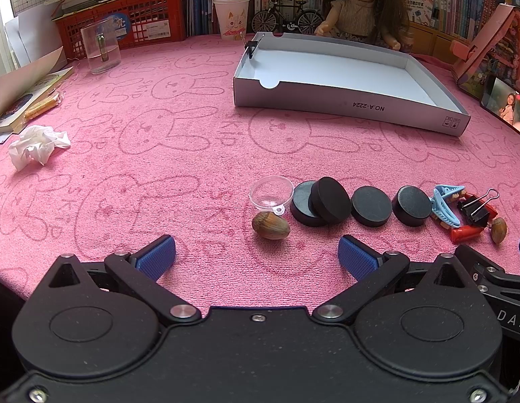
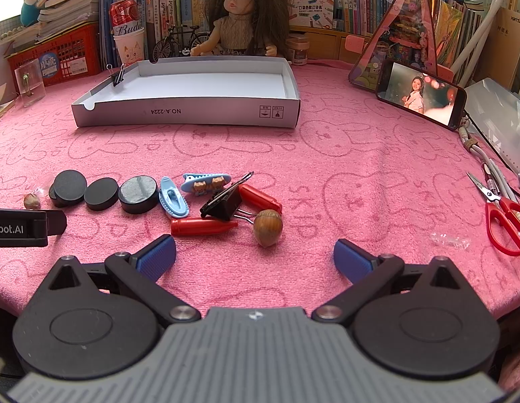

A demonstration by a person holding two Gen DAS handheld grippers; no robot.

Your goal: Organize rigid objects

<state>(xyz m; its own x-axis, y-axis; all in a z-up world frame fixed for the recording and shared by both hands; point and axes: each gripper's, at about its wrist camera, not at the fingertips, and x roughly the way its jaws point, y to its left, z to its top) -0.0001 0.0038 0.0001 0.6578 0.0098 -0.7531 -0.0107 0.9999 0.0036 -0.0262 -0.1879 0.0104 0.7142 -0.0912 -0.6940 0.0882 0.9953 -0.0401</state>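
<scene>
Pink bunny-print cloth [image 2: 327, 174] covers the whole desk; bookshelf wall at the back w/ a doll [image 2: 241, 16] sitting mid-shelf, red crate [image 2: 58, 57] and beer can [image 2: 125, 13] to its left, phone [image 2: 422, 95] w/ video playing propped to its right. Landmark = the shallow white box [image 2: 192, 114], lying just in front of the doll, open side up, a black binder clip [image 2: 118, 75] clipped on its left rim, otherwise nothing in it. Between the box and me runs a row of small stuff: clear plastic cup [image 1: 271, 193], hazelnut [image 1: 270, 225], four black discs [image 1: 370, 206] (two leaning on each other), blue hair clips [image 2: 174, 198], another binder clip [image 2: 223, 203], red bottle-shaped pieces [image 2: 202, 226], second hazelnut [image 2: 267, 226]. Crumpled tissue [image 1: 36, 146] lies well left of the box, glass [image 1: 100, 48] far left near the crate; red scissors [image 2: 505, 215] well right of the box. My left gripper [image 1: 256, 255] hovers low over the cloth, level, jaws spread wide, holding nothing, first hazelnut just ahead of it. My right gripper [image 2: 254, 255] is same pose, jaws wide apart, nothing held, second hazelnut just ahead btw the pads [image 2: 157, 257]. The two grippers sit side by side, close.
</scene>
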